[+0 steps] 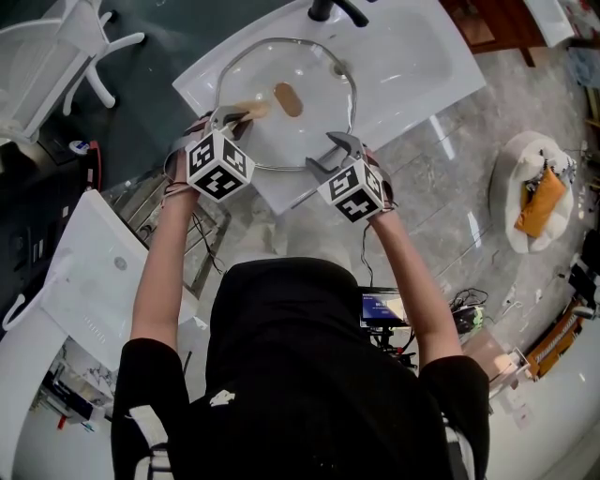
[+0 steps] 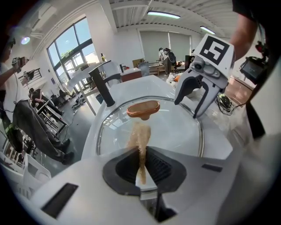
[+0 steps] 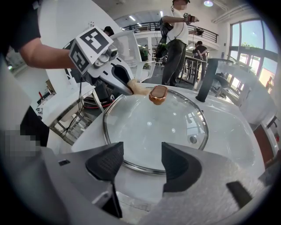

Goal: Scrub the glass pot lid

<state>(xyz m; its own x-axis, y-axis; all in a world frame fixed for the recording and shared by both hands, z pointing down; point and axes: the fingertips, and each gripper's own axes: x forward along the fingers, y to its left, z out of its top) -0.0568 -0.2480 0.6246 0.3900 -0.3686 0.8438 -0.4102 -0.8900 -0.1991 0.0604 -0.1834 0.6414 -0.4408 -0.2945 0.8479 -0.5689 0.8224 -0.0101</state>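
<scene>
A person bends over a white basin where the glass pot lid lies flat with its brown knob facing up. The lid spans most of the bowl, on the person's side of the black faucet.

The left gripper has its jaws pinched together on a tan scrubbing cloth. The free end of the cloth trails across the glass towards the knob and stops just short of it. The right gripper has its jaws apart with nothing between them. It is poised above the metal rim on the near side of the knob, to the right of the cloth, and it does not look to be touching the lid.

The scrubbing step itself appears to be in hand, with the cloth on the glass and most of the surface yet to be covered. The next move probably calls for pressing the cloth down and sweeping it round the knob and out to the rim. The empty gripper may have to steady the rim so the lid does not skate on the smooth basin.

No suds or water can be made out on the glass. What lies in the bowl beneath the lid cannot be told.
</scene>
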